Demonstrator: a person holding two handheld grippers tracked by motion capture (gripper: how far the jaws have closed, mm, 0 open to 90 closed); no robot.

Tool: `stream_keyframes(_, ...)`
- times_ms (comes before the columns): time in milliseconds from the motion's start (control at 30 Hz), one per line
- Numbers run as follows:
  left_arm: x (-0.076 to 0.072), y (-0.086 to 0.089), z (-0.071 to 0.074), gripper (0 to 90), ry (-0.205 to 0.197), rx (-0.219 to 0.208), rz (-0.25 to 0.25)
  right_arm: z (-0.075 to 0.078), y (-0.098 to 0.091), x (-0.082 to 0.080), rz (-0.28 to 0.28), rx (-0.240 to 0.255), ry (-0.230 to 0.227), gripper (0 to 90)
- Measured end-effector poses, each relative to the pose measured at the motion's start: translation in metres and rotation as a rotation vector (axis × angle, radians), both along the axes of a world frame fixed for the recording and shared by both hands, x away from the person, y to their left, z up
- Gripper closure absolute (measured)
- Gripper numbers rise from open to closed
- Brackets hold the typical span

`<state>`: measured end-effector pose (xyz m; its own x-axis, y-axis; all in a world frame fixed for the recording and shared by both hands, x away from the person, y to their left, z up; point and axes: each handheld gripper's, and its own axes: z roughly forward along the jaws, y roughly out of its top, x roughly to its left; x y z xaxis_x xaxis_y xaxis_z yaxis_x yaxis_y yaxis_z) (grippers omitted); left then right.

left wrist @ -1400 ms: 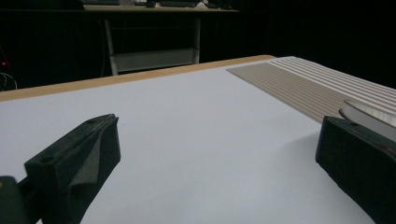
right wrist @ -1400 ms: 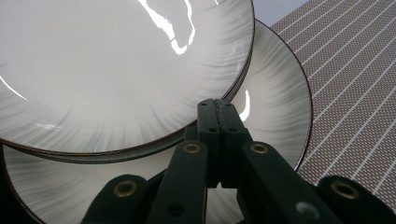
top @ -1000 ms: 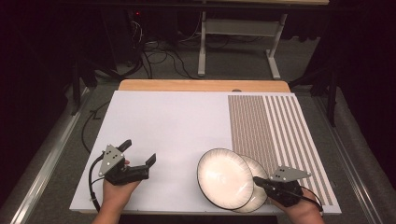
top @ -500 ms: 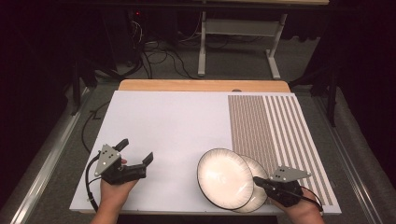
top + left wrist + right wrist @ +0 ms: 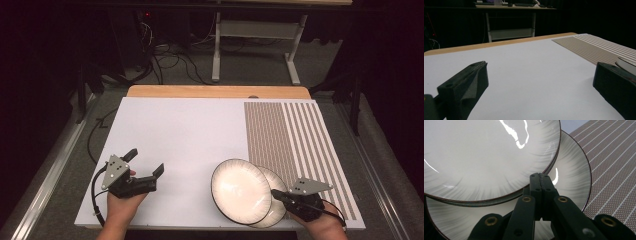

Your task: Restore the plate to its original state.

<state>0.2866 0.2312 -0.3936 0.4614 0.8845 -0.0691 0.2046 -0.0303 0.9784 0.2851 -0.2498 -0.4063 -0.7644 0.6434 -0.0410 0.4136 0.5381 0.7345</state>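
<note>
Two white plates with dark rims overlap at the front right of the white board (image 5: 185, 135). The upper plate (image 5: 240, 190) (image 5: 486, 155) lies partly over the lower plate (image 5: 278, 187) (image 5: 571, 177). My right gripper (image 5: 275, 194) (image 5: 540, 177) points left at them, jaws shut together, with its tips at the upper plate's rim above the lower plate. Whether they touch the rim I cannot tell. My left gripper (image 5: 145, 161) (image 5: 536, 87) rests at the front left, jaws wide open with nothing between them. A plate edge (image 5: 627, 64) shows beyond its right jaw.
A brown striped mat (image 5: 290, 135) (image 5: 594, 47) (image 5: 614, 162) covers the right part of the board, and the lower plate overlaps its near corner. A wooden table edge (image 5: 215, 91) runs behind the board. Desk legs (image 5: 217, 50) and cables stand on the floor beyond.
</note>
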Motion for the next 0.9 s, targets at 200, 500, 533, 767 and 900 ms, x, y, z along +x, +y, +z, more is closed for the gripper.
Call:
stream_keyframes(200,-0.0002,-0.0004,-0.0003,0.8,-0.001,0.001,-0.003,-0.0001,-0.0001,0.0001,0.003,0.002,0.0,90.0)
stream_keyframes(500,-0.0003,-0.0004,-0.0003,1.0,-0.006,0.002,-0.003,0.0004,-0.0008,0.0004,0.003,0.004,0.0,90.0)
stream_keyframes(533,-0.0005,-0.0005,-0.0002,1.1,-0.007,0.002,-0.004,0.0004,-0.001,0.0005,0.003,0.004,-0.001,90.0)
stream_keyframes(767,-0.0009,-0.0006,0.0,1.1,-0.01,0.0,-0.003,0.0008,-0.0027,0.0003,-0.005,0.005,0.0,90.0)
stream_keyframes(900,-0.0007,-0.0004,-0.0001,1.2,-0.009,0.001,-0.004,0.0009,-0.0034,0.0005,-0.006,0.007,-0.002,90.0)
